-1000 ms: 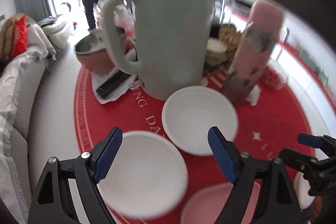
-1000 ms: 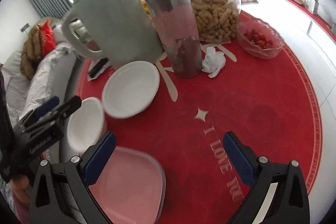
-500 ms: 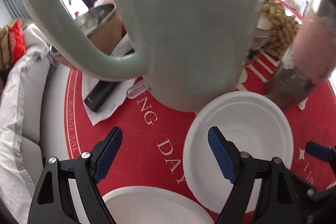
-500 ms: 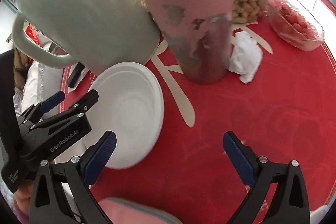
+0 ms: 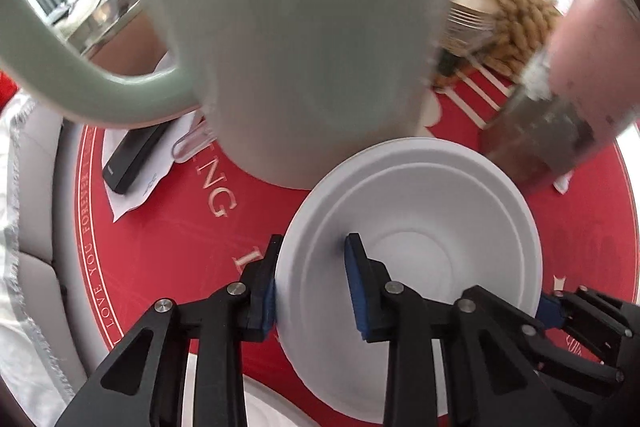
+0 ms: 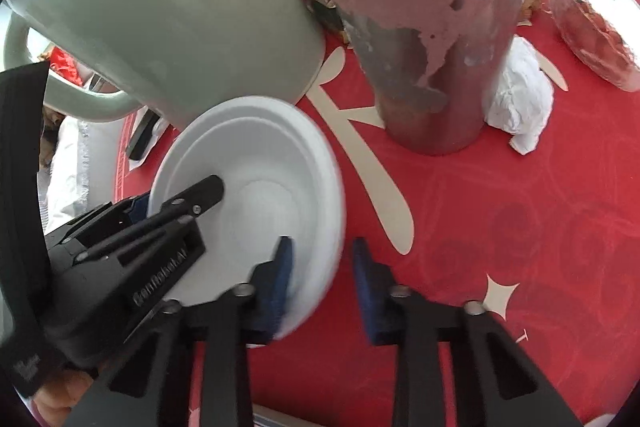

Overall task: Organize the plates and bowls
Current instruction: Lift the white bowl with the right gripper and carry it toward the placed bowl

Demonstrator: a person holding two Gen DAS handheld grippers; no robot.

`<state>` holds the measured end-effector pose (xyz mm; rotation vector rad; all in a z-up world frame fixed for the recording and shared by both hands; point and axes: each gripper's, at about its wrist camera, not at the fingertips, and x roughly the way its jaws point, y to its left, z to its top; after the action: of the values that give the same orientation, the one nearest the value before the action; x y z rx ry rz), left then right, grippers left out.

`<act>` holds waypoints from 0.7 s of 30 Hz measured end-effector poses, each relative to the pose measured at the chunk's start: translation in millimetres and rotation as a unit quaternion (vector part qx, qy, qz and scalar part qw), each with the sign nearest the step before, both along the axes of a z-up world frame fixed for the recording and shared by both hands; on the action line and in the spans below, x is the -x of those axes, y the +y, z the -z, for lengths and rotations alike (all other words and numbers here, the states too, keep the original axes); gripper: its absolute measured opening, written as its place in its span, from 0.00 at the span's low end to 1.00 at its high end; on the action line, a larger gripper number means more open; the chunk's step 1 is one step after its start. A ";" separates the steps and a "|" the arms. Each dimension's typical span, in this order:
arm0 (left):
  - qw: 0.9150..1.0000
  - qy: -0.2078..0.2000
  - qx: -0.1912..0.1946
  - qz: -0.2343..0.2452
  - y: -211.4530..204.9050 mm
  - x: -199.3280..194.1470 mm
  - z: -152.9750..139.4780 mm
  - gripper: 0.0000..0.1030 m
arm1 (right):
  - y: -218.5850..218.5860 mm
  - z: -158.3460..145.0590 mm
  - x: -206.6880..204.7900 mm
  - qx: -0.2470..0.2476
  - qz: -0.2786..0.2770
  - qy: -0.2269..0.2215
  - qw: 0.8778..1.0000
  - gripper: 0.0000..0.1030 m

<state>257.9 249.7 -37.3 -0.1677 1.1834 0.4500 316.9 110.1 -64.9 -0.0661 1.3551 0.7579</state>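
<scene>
A white bowl (image 5: 432, 227) sits on the red round table, in front of a big pale green mug (image 5: 288, 27). My left gripper (image 5: 312, 279) straddles the bowl's left rim, one pad outside and one inside, with the jaws narrowed on it. In the right wrist view the same bowl (image 6: 264, 187) is at centre left. My right gripper (image 6: 322, 279) straddles the bowl's right rim with a wider gap, and the rim is blurred there. The left gripper also shows in that view (image 6: 176, 203), at the bowl's left edge. A second white bowl's rim (image 5: 272, 407) shows at the bottom.
A pink tumbler (image 6: 420, 7) stands right of the mug, with a crumpled white tissue (image 6: 520, 103) beside it. A jar of peanuts (image 5: 508, 11) and a glass dish of red fruit (image 6: 592, 31) are behind. A black remote (image 5: 132, 159) lies on paper at left.
Both grippers moved forward and down to the white bowl and narrowed from wide open. The left now pinches the bowl's left rim; the right now spans its right rim.
</scene>
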 end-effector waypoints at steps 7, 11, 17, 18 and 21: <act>0.999 0.011 -0.005 0.046 -39.0 -3.7 5.7 0.31 | -35.7 2.7 -2.0 0.026 -0.017 0.020 0.999 0.18; 0.997 0.020 -0.017 0.077 -77.1 -6.9 9.4 0.31 | -66.1 2.4 0.4 0.043 -0.015 0.026 0.999 0.19; 0.993 0.028 -0.022 0.110 -131.7 -12.3 14.8 0.32 | -111.1 -0.3 2.7 0.068 -0.014 0.003 0.998 0.19; 0.993 0.030 -0.026 0.114 -138.7 -14.0 15.1 0.32 | -115.2 -2.5 1.4 0.072 -0.015 0.001 0.997 0.20; 0.990 0.041 -0.041 0.127 -160.7 -17.6 13.6 0.32 | -126.6 -2.7 -1.2 0.077 -0.017 0.000 0.997 0.20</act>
<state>275.5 89.0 -50.9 0.0739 1.2464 0.2821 318.1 -16.5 -62.2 -0.2113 1.4137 0.6818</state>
